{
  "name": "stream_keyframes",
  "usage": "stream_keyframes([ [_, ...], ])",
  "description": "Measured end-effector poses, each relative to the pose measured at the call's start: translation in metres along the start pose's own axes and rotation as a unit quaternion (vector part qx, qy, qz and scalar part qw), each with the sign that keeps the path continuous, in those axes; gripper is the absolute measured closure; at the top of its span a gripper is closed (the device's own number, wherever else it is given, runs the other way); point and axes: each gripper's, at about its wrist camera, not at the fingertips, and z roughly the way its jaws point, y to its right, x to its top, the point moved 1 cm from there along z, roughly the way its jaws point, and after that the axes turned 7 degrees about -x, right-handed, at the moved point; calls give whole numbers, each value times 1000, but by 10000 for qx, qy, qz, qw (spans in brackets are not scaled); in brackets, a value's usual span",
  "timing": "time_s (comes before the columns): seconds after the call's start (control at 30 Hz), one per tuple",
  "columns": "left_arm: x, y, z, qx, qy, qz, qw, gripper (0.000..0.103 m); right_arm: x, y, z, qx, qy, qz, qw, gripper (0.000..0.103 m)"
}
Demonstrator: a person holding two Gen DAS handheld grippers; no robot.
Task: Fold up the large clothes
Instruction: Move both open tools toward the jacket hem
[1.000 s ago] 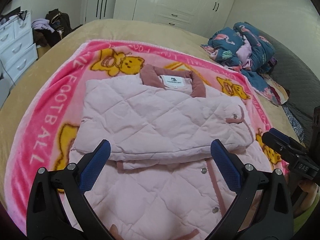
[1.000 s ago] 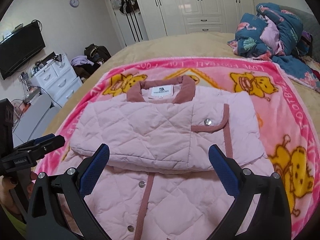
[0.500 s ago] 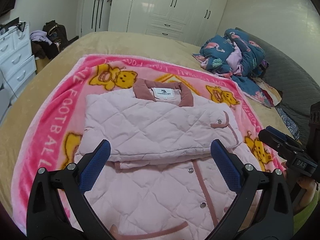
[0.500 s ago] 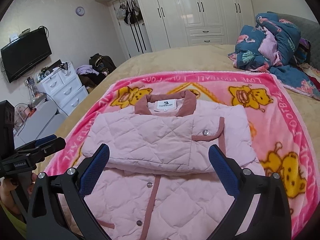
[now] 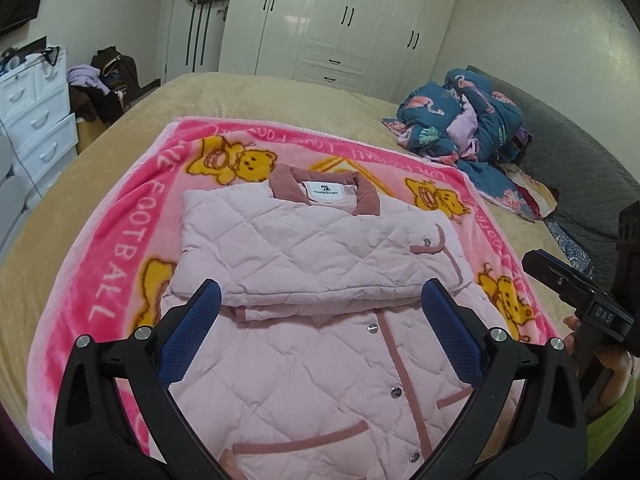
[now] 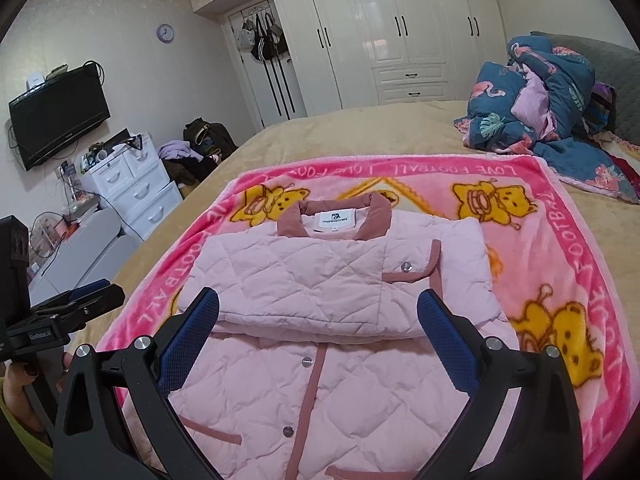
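Observation:
A pale pink quilted jacket with a dusty-rose collar lies on a pink teddy-bear blanket on the bed. Its sleeves are folded across the chest, and the lower front with snaps lies flat nearest me. It also shows in the right wrist view. My left gripper is open and empty, held above the jacket's lower half. My right gripper is open and empty, also above the lower half. The right gripper shows at the right edge of the left wrist view; the left gripper shows at the left edge of the right wrist view.
A heap of blue patterned bedding lies at the bed's far right beside a grey headboard. White drawers and a wall TV stand left of the bed. White wardrobes fill the back wall.
Both grippers have pulled back and risen away from the jacket, so more of its lower front and the room shows. Both stay open. The jacket has not moved.

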Motion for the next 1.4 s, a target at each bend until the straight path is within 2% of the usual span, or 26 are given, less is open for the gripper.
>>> stream_keyframes([
  [0.6, -28, 12, -31, -49, 142, -29, 9999, 9, -15, 0, -35, -15, 137, -107, 9998, 4],
  [1.4, -82, 17, -46, 110, 67, -95, 9999, 9, -64, 8, -59, -29, 31, -403, 9992, 4],
])
